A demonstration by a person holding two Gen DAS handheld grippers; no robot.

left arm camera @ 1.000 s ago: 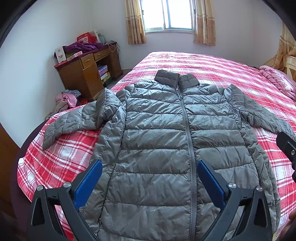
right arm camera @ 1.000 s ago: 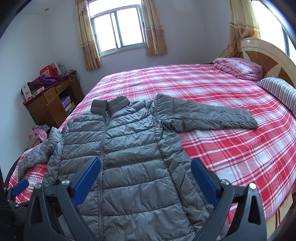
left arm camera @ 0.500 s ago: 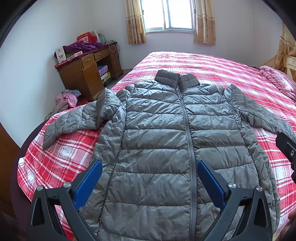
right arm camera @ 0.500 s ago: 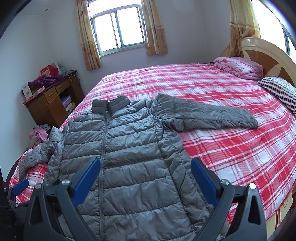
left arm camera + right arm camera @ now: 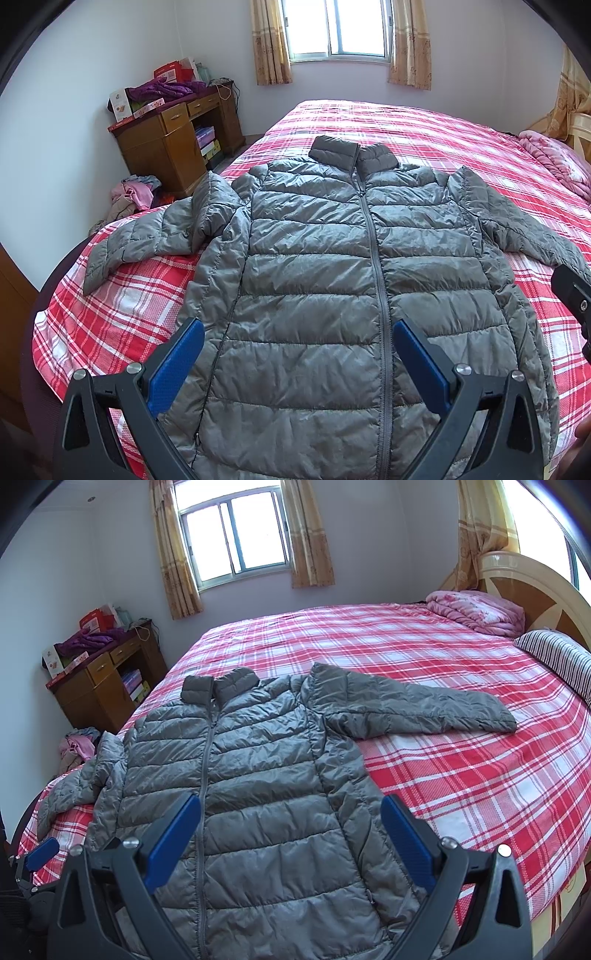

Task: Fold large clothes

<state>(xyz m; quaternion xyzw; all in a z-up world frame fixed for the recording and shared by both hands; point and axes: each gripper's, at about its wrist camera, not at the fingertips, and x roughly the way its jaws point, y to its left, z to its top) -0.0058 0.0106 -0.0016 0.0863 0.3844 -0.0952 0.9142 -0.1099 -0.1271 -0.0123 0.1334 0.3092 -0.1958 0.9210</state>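
Observation:
A grey quilted puffer jacket [image 5: 332, 280] [image 5: 251, 782] lies flat and zipped, front up, on a bed with a red plaid sheet [image 5: 122, 317] [image 5: 461, 775], collar towards the window. Both sleeves spread outwards; the left sleeve [image 5: 147, 236] bends down towards the bed's corner, the right sleeve [image 5: 413, 709] stretches across the sheet. My left gripper [image 5: 297, 354] hovers open above the jacket's lower front, holding nothing. My right gripper [image 5: 291, 829] is also open, above the hem area on the jacket's right half. The left gripper's blue tip [image 5: 42, 849] shows at the far left of the right wrist view.
A wooden desk [image 5: 173, 147] [image 5: 103, 686] with boxes and purple cloth stands left of the bed, with a pile of pink clothes [image 5: 136, 192] on the floor beside it. A folded pink quilt [image 5: 476, 611], a striped pillow [image 5: 554, 661] and the headboard [image 5: 535, 587] are at the right.

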